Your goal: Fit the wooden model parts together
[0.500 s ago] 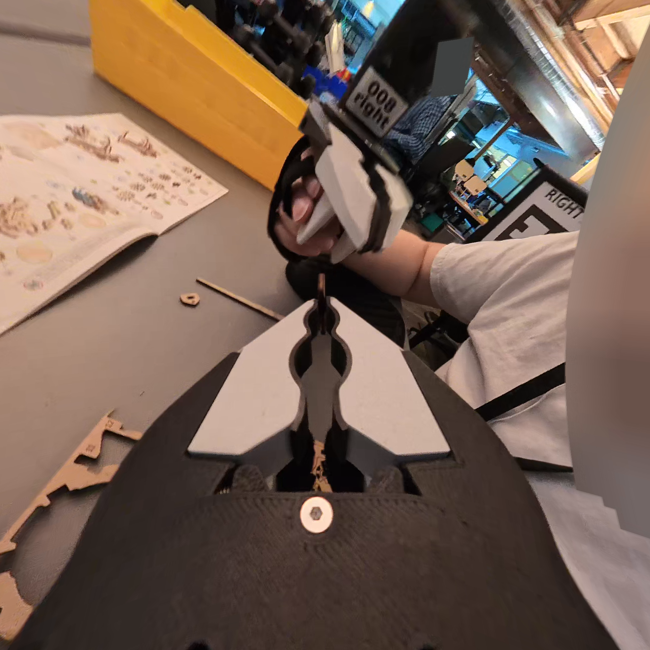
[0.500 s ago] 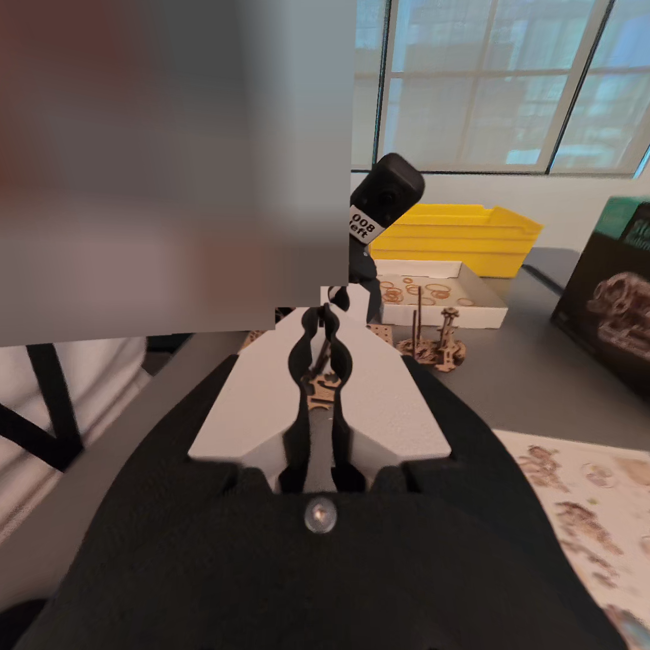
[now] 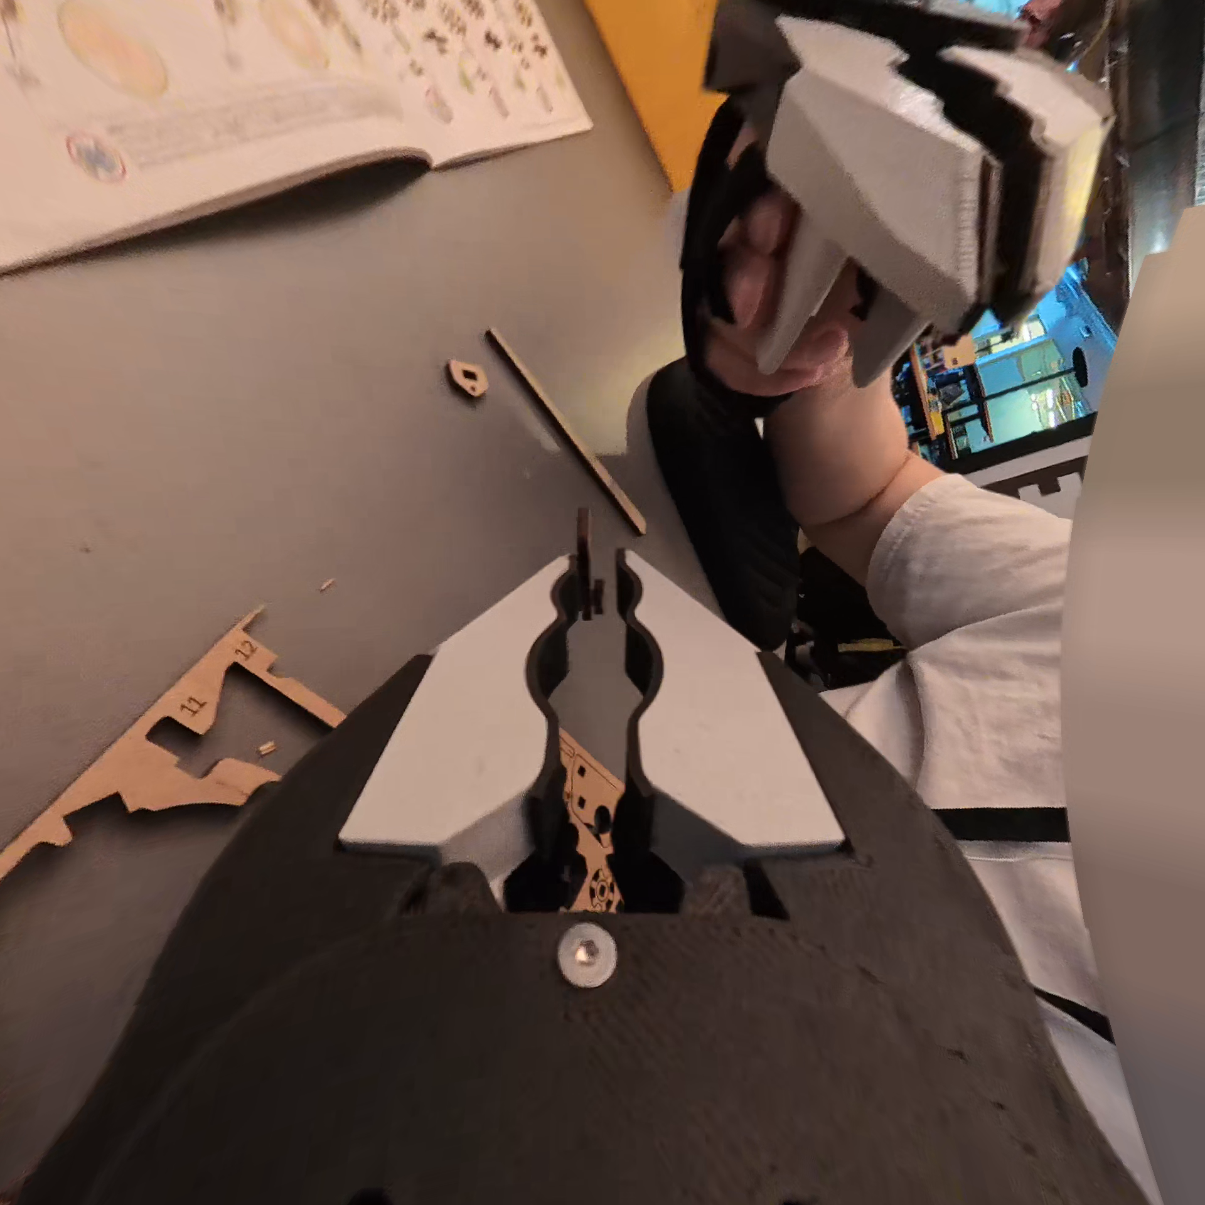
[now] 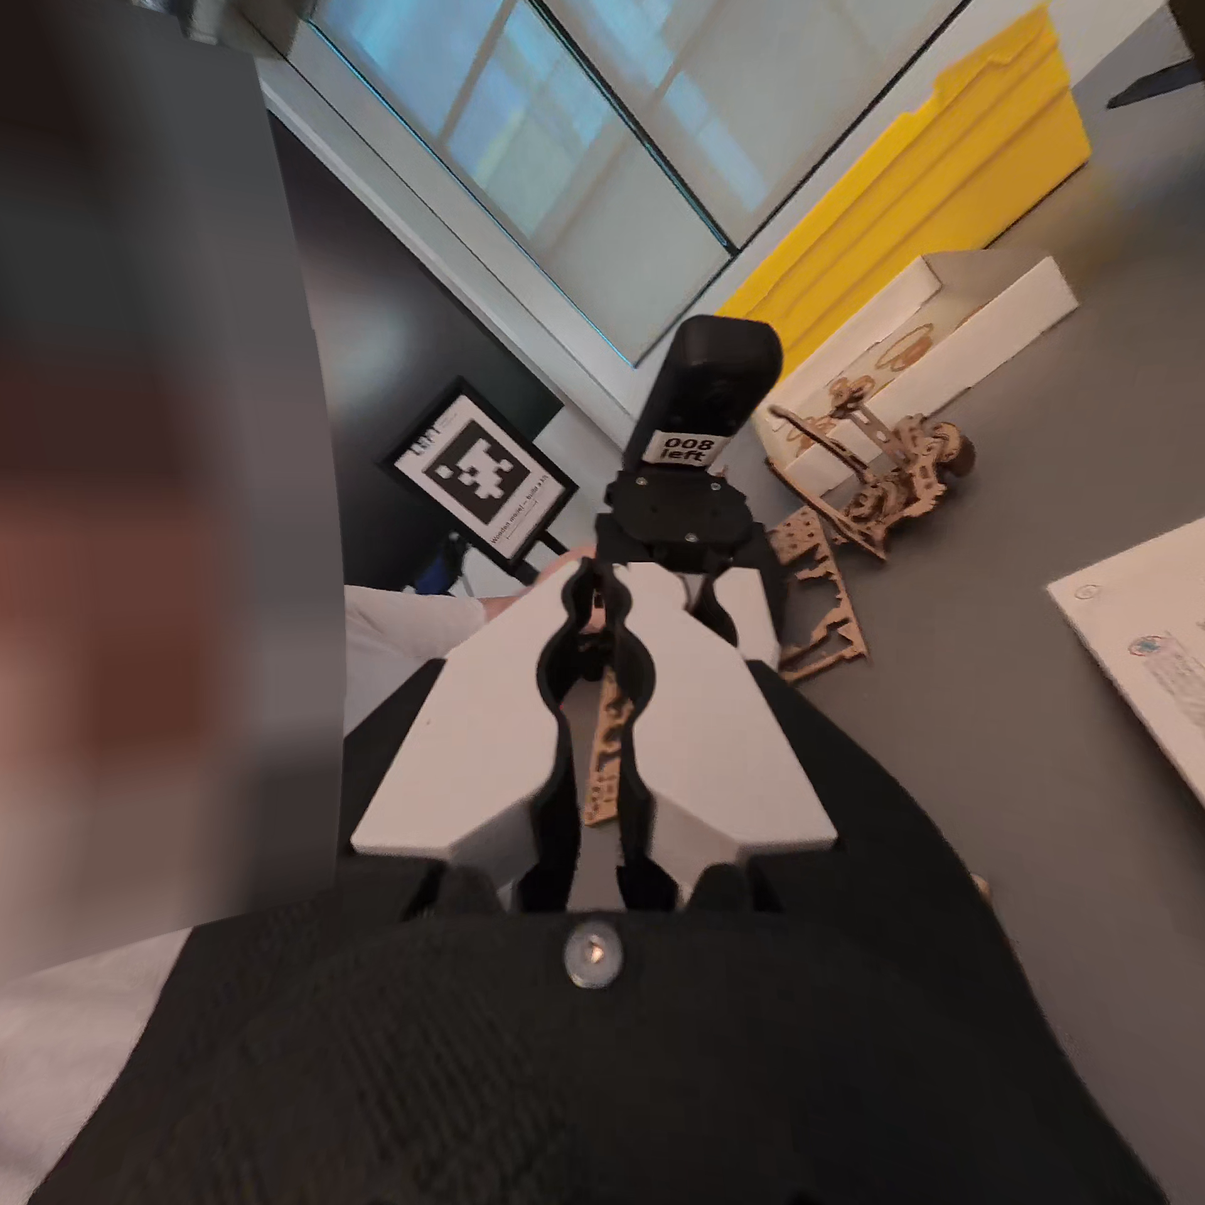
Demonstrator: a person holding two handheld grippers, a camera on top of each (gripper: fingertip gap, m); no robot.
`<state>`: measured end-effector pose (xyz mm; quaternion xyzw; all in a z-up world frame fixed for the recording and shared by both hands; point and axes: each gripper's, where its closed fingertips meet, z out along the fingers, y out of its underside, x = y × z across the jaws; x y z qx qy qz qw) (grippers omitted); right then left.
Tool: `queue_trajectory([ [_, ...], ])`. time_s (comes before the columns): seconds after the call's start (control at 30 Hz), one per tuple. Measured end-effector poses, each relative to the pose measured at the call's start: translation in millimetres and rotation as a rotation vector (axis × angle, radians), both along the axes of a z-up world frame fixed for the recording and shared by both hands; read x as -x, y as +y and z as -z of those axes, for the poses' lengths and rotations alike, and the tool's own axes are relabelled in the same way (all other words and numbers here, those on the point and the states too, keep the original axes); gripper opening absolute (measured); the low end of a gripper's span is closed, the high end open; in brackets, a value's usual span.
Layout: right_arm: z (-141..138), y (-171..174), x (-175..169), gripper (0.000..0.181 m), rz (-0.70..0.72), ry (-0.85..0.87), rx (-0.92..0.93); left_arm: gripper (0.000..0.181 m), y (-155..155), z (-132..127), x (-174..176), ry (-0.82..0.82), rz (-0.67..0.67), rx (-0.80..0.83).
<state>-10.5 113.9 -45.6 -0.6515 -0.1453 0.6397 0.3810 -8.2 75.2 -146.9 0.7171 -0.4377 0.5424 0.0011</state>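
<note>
- Up close in the left wrist view, the left gripper (image 3: pixel 593 557) fills the lower half of the frame, its jaws slightly apart at the tips.
- A thin dark wooden part (image 3: pixel 585 554) stands edge-on against the left-hand finger, with a sliver of gap on its other side; I cannot tell whether it is actually clamped.
- More pale laser-cut wood (image 3: pixel 587 815) shows through the gap lower down.
- On the grey table (image 3: pixel 261 456) lie a wooden strip (image 3: pixel 561 424), a small cut-out piece (image 3: pixel 468 378) just left of it, and an offcut frame (image 3: pixel 163 769) at lower left.
- An open booklet (image 3: pixel 261 98) sits at upper left.
- The right gripper (image 4: pixel 596 574) has its tips nearly together; whether they pinch anything I cannot tell.
- A flat wooden piece (image 4: pixel 609 750) shows between its fingers.
- At right centre stands a part-built wooden model (image 4: pixel 900 469), beside a white box (image 4: pixel 945 326) and a yellow bin (image 4: pixel 913 195).
</note>
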Motion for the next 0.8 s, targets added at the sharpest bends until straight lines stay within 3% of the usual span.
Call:
queue_trajectory([
  [0.03, 5, 3, -3, 0.0, 0.027, -0.045, -0.021, 0.013, 0, 2, -1, 0.019, -0.001, 0.014],
  [0.17, 29, 7, -12, 0.0, 0.074, -0.217, -0.086, 0.038, 2, 12, -2, 0.08, -0.018, -0.011],
  [0.5, 48, 12, -21, 0.0, 0.117, -0.364, -0.175, 0.035, 16, 20, 16, 0.176, 0.024, -0.345],
  [0.7, 75, 13, -21, 0.0, 0.114, -0.6, -0.239, 0.028, 17, 14, 8, 0.121, -0.012, -0.299],
  [0.8, 72, 12, -18, 0.0, 0.11, -0.624, -0.295, 0.028, 26, 12, -1, 0.144, -0.039, -0.306],
])
